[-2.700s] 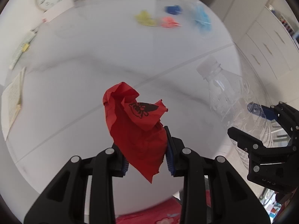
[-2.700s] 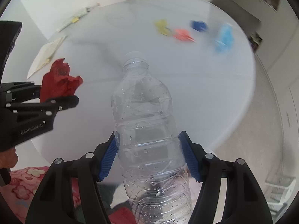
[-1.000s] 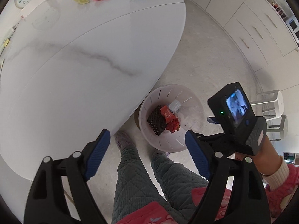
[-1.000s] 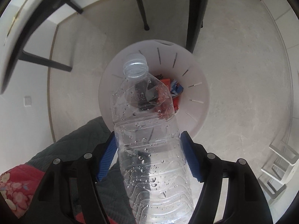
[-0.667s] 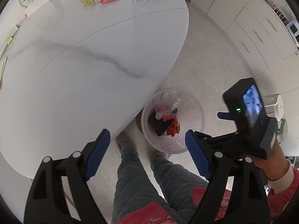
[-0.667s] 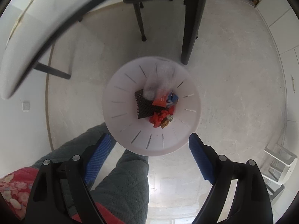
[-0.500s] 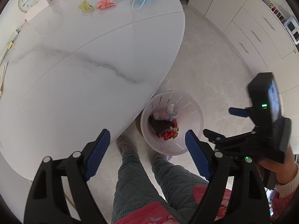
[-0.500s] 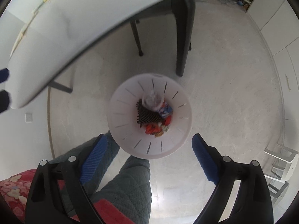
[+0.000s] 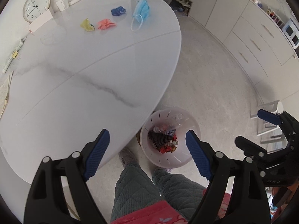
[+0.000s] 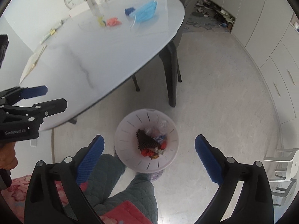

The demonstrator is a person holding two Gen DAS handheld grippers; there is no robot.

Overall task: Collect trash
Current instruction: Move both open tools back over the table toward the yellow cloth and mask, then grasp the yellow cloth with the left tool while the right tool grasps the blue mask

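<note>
The white table point(image 9: 78, 71) fills ten o'clock; on the floor at six stands the bin point(image 10: 130, 156) — clear bottle point(image 10: 160, 126) inside. Both the left gripper point(image 9: 147, 149) and the right gripper point(image 10: 148, 151) are empty, right fingers just spread wider.

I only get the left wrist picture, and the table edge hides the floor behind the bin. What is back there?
Observer: The right wrist view shows dark chair legs standing on the floor just beyond the bin.
Operator: What keeps the left hand-held gripper up?
Observer: Seen from the side, the left hand-held gripper is carried by a bare hand wrapped around its handle.
Operator: I see the right hand-held gripper only side-on. Is it carrying anything?
Observer: No. The right hand-held gripper has just been opening; its blue pads stand wide apart with nothing between them.
</note>
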